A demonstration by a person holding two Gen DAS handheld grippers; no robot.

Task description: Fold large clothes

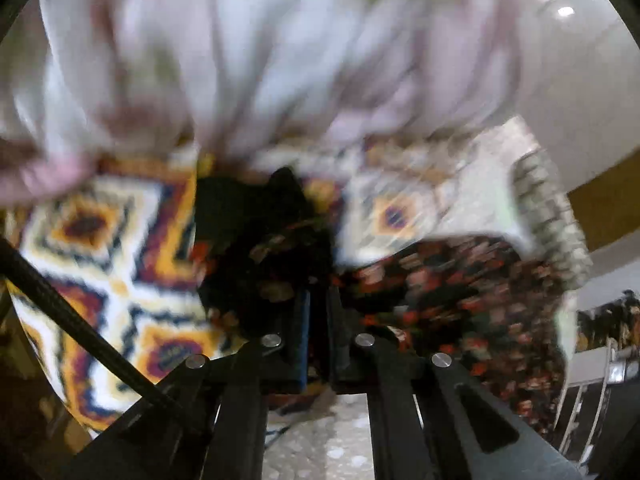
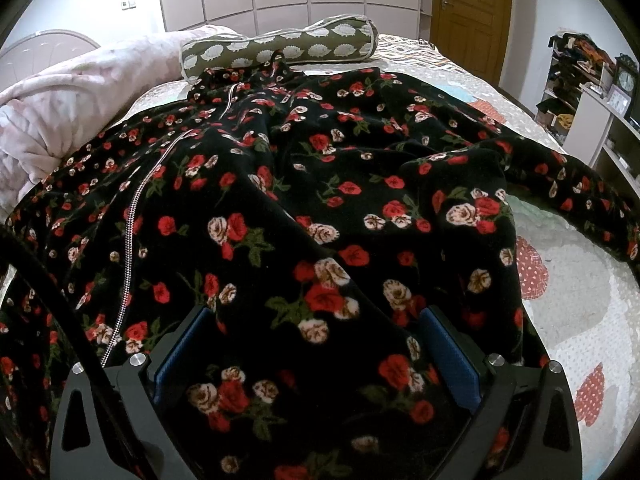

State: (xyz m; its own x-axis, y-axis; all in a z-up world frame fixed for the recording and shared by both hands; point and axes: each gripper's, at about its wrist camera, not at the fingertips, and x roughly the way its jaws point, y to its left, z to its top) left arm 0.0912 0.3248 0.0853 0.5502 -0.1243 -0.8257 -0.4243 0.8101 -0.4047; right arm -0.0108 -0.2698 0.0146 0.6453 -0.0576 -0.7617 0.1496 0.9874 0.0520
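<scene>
A large black garment with red and white roses and a silver zipper (image 2: 132,216) lies spread over the bed (image 2: 580,288) in the right wrist view (image 2: 304,200). My right gripper (image 2: 316,320) is open, its blue pads either side of a fold of the garment's near edge. In the blurred left wrist view my left gripper (image 1: 318,280) is shut on a bunch of the same floral garment (image 1: 272,240), held up above a patterned rug (image 1: 100,240).
A pink blanket (image 2: 60,112) and an olive bolster pillow (image 2: 280,46) lie at the head of the bed. A wooden door (image 2: 468,12) and shelves (image 2: 592,92) stand at the right. Pale pink cloth (image 1: 260,52) fills the top of the left wrist view.
</scene>
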